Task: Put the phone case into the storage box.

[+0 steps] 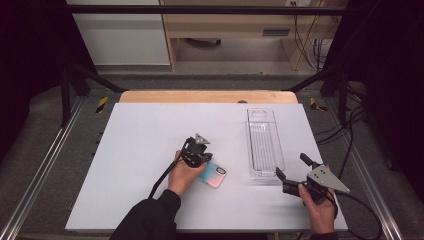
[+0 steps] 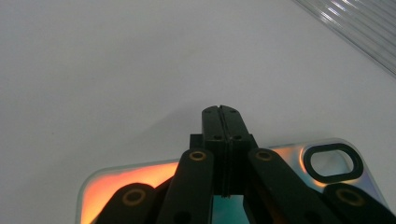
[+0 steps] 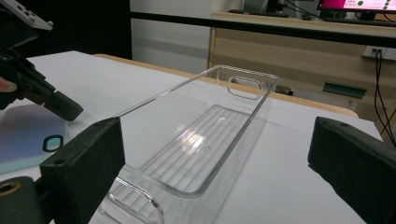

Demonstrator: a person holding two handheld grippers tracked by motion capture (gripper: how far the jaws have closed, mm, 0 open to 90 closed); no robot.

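On white table (image 1: 140,150), one phone case (image 1: 214,175) under closed left tool (image 1: 204,161); one clear tray (image 1: 264,145), right tool (image 1: 292,169) spread

White table (image 1: 150,150) had a clear plastic tray (image 1: 263,145) lying on it, iridescent phone case (image 1: 212,175) lying nearby.
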